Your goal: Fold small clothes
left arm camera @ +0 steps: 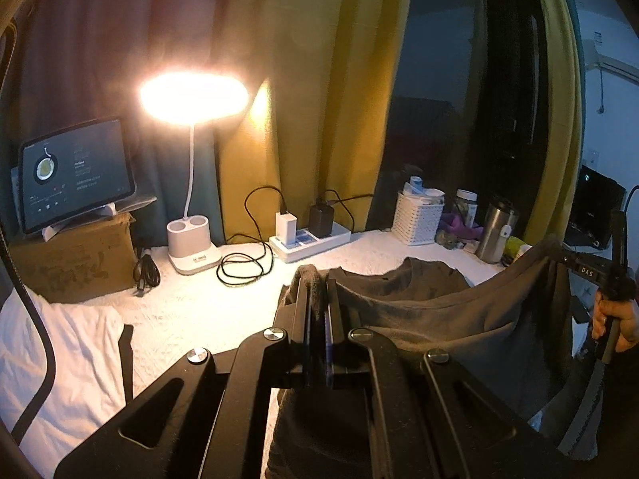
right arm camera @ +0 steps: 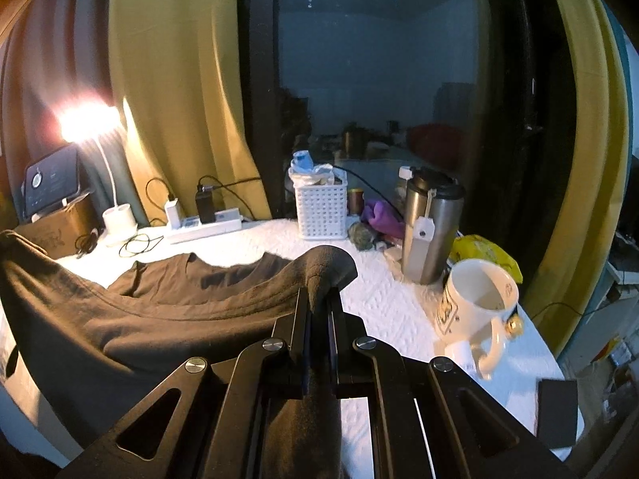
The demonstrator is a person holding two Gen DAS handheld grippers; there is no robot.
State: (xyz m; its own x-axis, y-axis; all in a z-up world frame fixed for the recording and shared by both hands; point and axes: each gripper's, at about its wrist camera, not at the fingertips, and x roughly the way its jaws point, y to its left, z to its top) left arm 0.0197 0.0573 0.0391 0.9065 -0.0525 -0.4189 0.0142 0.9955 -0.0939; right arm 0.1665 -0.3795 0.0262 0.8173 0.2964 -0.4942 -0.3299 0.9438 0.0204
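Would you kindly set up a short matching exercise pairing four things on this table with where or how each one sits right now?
Things:
1. dark T-shirt
2. white mug
3. desk lamp
4. tablet

States:
A. propped on a stand atop a cardboard box
B. switched on, glowing by the yellow curtain
C. pinched at two places and lifted, its collar end resting on the white cover
D. standing near the right edge, beside the steel tumbler

Pairs: 1-C, 2-D, 3-B, 4-A
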